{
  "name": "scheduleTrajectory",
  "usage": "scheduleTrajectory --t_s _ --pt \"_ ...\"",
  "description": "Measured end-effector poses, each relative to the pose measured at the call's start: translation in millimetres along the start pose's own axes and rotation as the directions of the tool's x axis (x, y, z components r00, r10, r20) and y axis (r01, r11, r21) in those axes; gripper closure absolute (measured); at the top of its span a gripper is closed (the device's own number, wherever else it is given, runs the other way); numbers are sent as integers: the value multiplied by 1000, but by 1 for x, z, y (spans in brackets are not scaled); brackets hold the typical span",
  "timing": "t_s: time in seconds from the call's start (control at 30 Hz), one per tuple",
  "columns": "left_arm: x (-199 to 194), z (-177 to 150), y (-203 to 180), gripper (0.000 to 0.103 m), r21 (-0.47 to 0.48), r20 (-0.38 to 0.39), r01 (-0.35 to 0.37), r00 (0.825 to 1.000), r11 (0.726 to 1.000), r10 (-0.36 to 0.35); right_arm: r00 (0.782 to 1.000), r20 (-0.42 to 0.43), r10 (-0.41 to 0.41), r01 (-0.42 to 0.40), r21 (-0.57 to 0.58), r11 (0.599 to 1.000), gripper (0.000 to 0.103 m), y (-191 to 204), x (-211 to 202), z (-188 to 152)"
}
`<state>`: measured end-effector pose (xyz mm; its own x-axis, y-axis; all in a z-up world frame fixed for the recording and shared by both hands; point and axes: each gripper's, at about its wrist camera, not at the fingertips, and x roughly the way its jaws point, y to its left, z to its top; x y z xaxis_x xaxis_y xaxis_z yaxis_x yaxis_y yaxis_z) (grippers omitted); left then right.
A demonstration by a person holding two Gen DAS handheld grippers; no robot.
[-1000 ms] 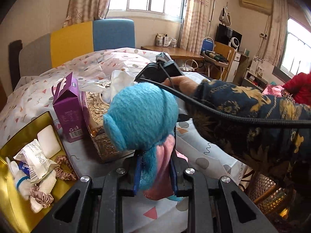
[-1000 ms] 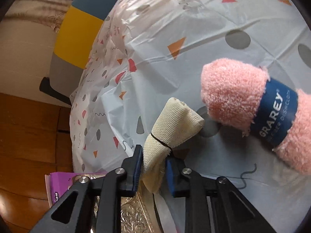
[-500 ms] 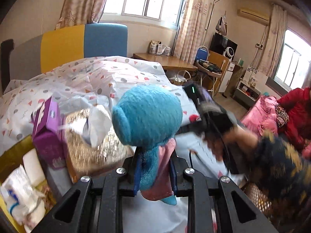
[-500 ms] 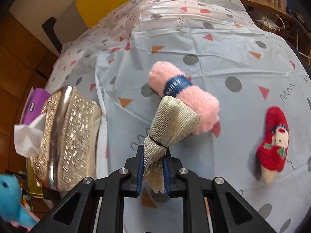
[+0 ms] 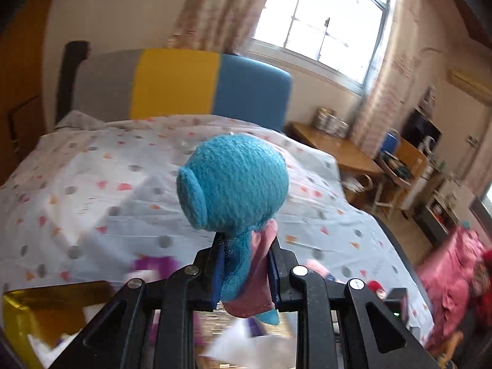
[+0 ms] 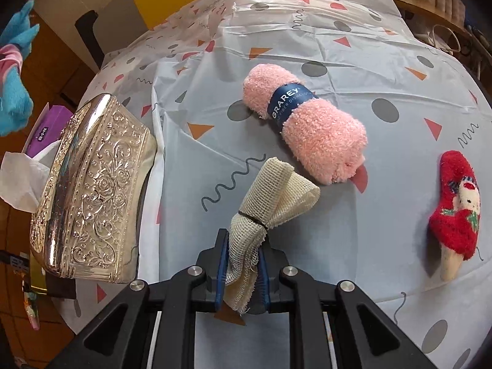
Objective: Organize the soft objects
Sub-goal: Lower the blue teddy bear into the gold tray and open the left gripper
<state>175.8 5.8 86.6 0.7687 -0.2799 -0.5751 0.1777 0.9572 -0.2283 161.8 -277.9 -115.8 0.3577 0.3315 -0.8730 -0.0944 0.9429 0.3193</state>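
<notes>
Two items are lifted but not yet stowed: round blue plush toy (image 5: 233, 184) clamped in closed left tongs (image 5: 246, 272), banded cream mesh cloth (image 6: 270, 203) in closed right tongs (image 6: 243, 273); ahead on the worktop (image 6: 384, 209), pink banded fluffy roll (image 6: 307, 126) and red sock-shaped plush (image 6: 455, 215) remain unsorted.

You have an embossed silver tissue box (image 6: 92, 184) at the bed's left edge, a white tissue (image 6: 18, 181) sticking out, with a purple carton (image 6: 46, 126) just behind it. A grey, yellow and blue headboard (image 5: 181, 83) backs the bed, with a wooden desk (image 5: 335, 150) under the window (image 5: 319, 21).
</notes>
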Motion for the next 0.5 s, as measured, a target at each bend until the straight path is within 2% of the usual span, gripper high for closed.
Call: scheduleTrajectory --t_s 0.17,0.3,0.43,0.5 --pt "-29 -12 90 79 -76 8 -133 991 988 134 1000 1 -11 11 -5 1000 85 1 1 -1" --pt "-51 -50 165 79 -167 -49 -228 974 959 223 1000 -3 -24 24 1 1000 85 2 2 0" --pt "-70 -95 232 79 -305 -108 -264 964 915 242 999 1 -34 34 2 999 85 5 5 0" --pt "-81 -116 253 79 -362 -130 -273 962 892 242 999 6 -33 33 1 999 85 5 5 0"
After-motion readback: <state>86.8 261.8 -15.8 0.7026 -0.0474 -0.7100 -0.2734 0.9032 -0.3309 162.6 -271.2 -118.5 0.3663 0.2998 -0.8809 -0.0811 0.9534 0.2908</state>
